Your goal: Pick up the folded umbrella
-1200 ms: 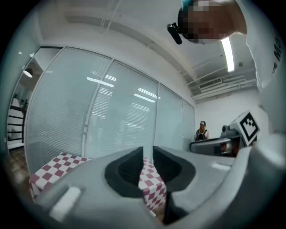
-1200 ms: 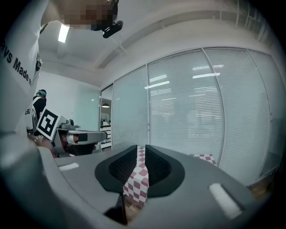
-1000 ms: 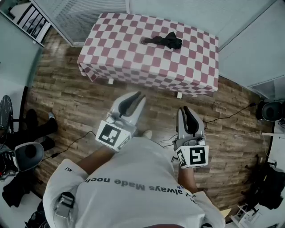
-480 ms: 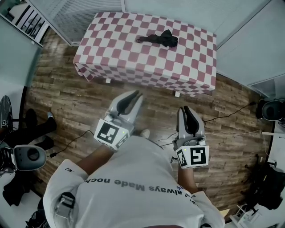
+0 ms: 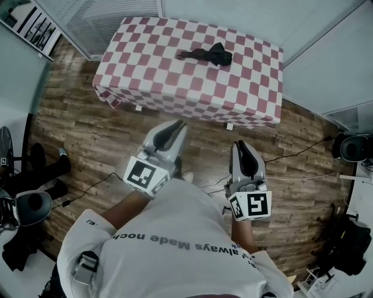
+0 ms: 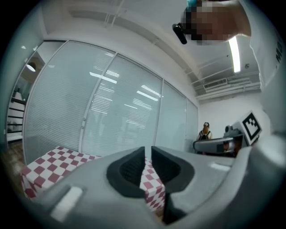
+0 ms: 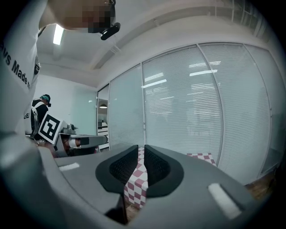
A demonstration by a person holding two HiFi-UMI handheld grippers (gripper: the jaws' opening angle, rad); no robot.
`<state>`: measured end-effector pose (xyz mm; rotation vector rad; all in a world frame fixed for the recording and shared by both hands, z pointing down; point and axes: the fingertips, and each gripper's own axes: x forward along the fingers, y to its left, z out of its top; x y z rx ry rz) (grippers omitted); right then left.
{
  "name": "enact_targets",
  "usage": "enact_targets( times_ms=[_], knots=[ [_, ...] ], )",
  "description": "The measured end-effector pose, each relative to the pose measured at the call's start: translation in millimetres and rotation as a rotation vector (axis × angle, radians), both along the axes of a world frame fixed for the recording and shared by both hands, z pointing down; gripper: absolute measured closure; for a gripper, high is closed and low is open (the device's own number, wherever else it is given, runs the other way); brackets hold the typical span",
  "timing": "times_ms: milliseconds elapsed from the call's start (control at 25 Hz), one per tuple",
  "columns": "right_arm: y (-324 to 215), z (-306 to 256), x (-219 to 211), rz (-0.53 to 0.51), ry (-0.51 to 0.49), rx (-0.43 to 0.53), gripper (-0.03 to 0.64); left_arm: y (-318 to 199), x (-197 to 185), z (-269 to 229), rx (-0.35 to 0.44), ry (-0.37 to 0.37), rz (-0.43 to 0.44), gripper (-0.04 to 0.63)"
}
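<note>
The folded umbrella [image 5: 207,55], black and crumpled, lies on the far half of a table under a red-and-white checked cloth [image 5: 151,75]. Both grippers hover over the wooden floor, well short of the table's near edge and pointing toward it. My left gripper [image 5: 176,127] is shut with nothing in it; in the left gripper view [image 6: 148,154] only a thin slit shows between its pads. My right gripper [image 5: 242,148] is closing to the same slit [image 7: 141,152], with nothing between the pads. The umbrella does not show in either gripper view, only the checked cloth [image 6: 49,161] [image 7: 203,156].
Glass partitions with blinds [image 5: 116,17] stand behind the table. Cables [image 5: 297,174] trail over the floor at right, near dark bags [image 5: 349,253]. A round grey device [image 5: 35,204] and someone's dark shoes [image 5: 52,169] are at left. Another person [image 6: 205,131] stands far off.
In the head view the table and umbrella have slid slightly left and a little nearer as the person steps toward them. Both grippers keep the same pose and stay shut.
</note>
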<state>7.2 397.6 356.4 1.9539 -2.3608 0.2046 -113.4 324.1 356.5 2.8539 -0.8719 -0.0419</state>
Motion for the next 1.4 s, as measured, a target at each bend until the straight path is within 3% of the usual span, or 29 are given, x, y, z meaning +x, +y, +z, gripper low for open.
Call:
enact_targets(
  times_ms=[760, 1400],
  knots=[
    [-212.2, -1.5, -26.7, -0.01, 0.028, -0.031, 0.575, -200.8, -16.2, 5.2, -0.034, 0.007, 0.053, 0.563],
    [-290.4, 15.9, -28.1, 0.0, 0.01, -0.076, 0.575, -278.6, -23.3, 15.9, -0.063, 0.005, 0.055, 0.578]
  ],
)
